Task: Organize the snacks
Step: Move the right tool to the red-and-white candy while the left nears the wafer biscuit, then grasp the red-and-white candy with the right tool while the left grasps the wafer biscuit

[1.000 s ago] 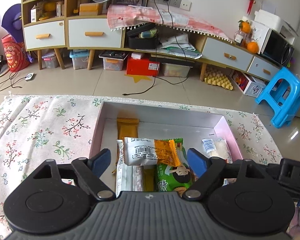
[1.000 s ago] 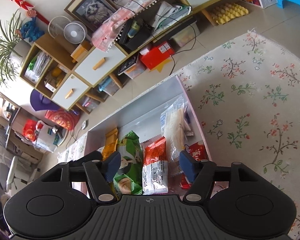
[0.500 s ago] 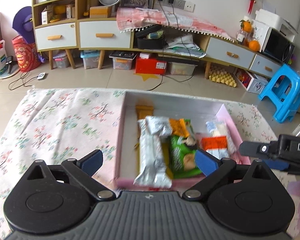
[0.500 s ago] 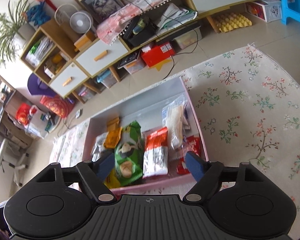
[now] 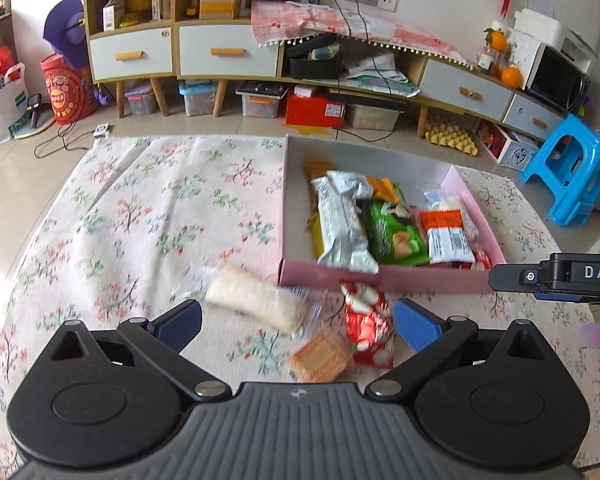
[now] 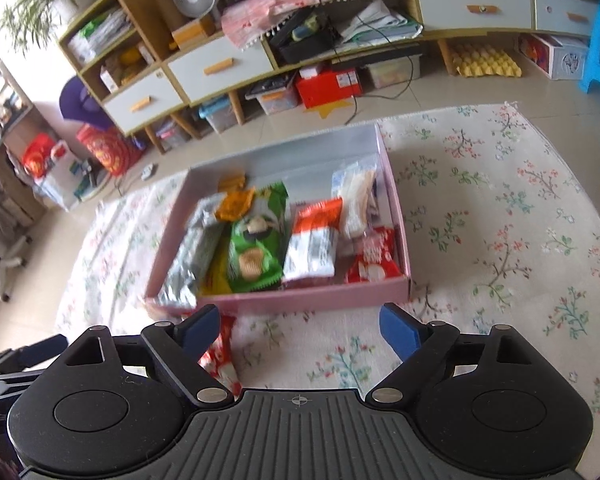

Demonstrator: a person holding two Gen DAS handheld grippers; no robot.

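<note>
A pink box (image 5: 384,280) sits on the floral-clothed desk (image 5: 140,220), packed with snacks: a silver packet (image 5: 340,228) along its left side, a green biscuit bag (image 5: 394,232) beside that, then an orange-and-white packet (image 5: 446,236), with a red wrapper (image 6: 374,256) in its near right corner. Just outside the box's near wall lie a pale wrapped roll (image 5: 256,304), a red candy bag (image 5: 368,326) and a square cracker (image 5: 320,360). The left tool (image 5: 296,320) hangs spread wide over these, gripping nothing. The right tool (image 6: 300,326) is likewise spread and empty, just short of the box's near wall.

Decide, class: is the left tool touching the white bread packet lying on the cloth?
Apart. The left wrist view shows floral cloth between the open left tool and the white bread packet.
</note>
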